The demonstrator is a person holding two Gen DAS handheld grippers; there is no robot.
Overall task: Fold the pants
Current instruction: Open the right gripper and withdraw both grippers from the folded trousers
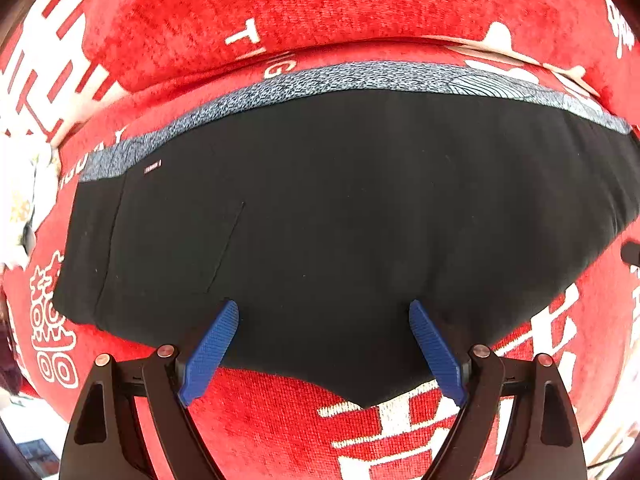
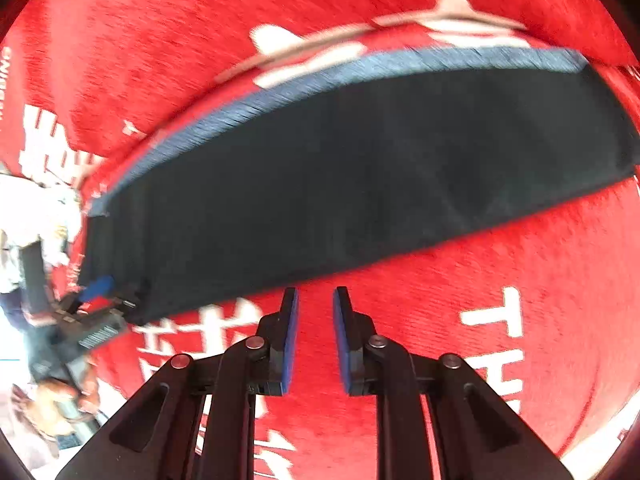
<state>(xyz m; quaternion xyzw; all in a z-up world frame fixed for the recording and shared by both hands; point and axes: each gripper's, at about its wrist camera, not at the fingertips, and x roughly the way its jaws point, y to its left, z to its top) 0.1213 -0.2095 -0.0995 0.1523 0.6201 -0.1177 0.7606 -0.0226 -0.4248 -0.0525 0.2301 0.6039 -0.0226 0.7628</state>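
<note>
Both wrist cameras look steeply down, close — sharing the black pants (image 1: 340, 220) on red cloth (image 1: 280, 4).

Landmark: folded black pants (image 1: 320, 216) lying flat on the red cloth (image 1: 280, 432).
Near side of the pants: bare cloth lying open under both grippers.
Left end of the pants: the left gripper (image 2: 96, 288) is occupying that corner.
Far side of the pants: a raised red fold (image 1: 320, 8) is rising just behind the grey waistband (image 1: 360, 76).

pants (image 1: 340, 216) on blanket (image 1: 280, 420), waistband (image 1: 320, 80) far side
</note>
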